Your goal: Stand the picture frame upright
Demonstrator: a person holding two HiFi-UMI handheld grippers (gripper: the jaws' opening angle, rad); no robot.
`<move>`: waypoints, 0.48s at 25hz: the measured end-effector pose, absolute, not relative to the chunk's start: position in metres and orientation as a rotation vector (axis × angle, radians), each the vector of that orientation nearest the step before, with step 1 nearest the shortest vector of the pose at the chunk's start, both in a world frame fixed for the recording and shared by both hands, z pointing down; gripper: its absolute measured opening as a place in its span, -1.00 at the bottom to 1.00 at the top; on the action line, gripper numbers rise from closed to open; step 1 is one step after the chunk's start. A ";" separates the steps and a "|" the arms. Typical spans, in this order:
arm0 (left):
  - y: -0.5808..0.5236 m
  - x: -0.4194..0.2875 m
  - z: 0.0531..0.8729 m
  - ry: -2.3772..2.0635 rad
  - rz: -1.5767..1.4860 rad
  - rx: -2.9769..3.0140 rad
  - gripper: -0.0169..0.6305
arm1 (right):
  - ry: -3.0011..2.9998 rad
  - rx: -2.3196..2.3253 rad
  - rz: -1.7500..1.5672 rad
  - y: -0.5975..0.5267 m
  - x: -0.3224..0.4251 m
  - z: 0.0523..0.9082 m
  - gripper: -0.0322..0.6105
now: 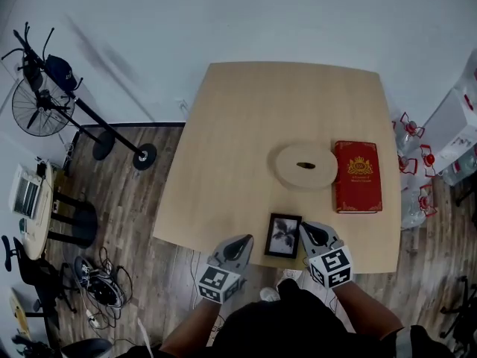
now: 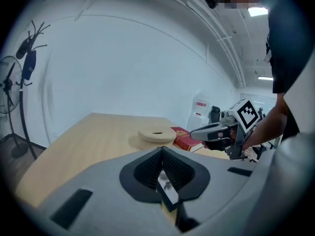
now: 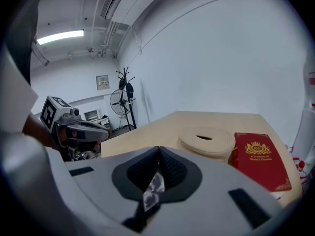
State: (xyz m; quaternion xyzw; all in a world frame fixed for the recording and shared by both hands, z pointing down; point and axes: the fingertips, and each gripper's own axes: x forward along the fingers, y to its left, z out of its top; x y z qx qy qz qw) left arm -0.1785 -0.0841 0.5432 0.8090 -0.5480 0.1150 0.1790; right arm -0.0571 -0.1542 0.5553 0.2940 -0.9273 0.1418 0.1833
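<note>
The small black picture frame (image 1: pixel 283 236) lies flat on the wooden table (image 1: pixel 238 125), close to the front edge, with its dark flower print facing up. My left gripper (image 1: pixel 244 242) hangs just off the frame's left side with its jaws together and nothing between them. On the frame's right edge my right gripper (image 1: pixel 306 230) is also shut and empty. In the left gripper view the frame (image 2: pixel 166 188) shows as a sliver just past the closed tips, and the right gripper (image 2: pixel 194 132) reaches in from the right. The right gripper view shows the frame (image 3: pixel 153 190) the same way.
A red book (image 1: pixel 358 176) lies at the right, beside a round beige disc (image 1: pixel 304 165) with a slot in its middle. On the floor are a fan on a stand (image 1: pixel 41 103) at the left, cables (image 1: pixel 100 286) and bottles (image 1: pixel 414 162) at the right.
</note>
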 end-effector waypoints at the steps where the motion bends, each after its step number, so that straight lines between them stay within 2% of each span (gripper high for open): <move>1: -0.088 -0.178 0.543 -1.549 0.335 2.287 -0.95 | -2.614 0.817 0.409 -0.157 -0.057 0.557 -0.87; 12: -0.129 -0.176 0.541 -1.504 0.349 2.323 -0.95 | -2.566 0.787 0.470 -0.169 -0.064 0.577 -0.87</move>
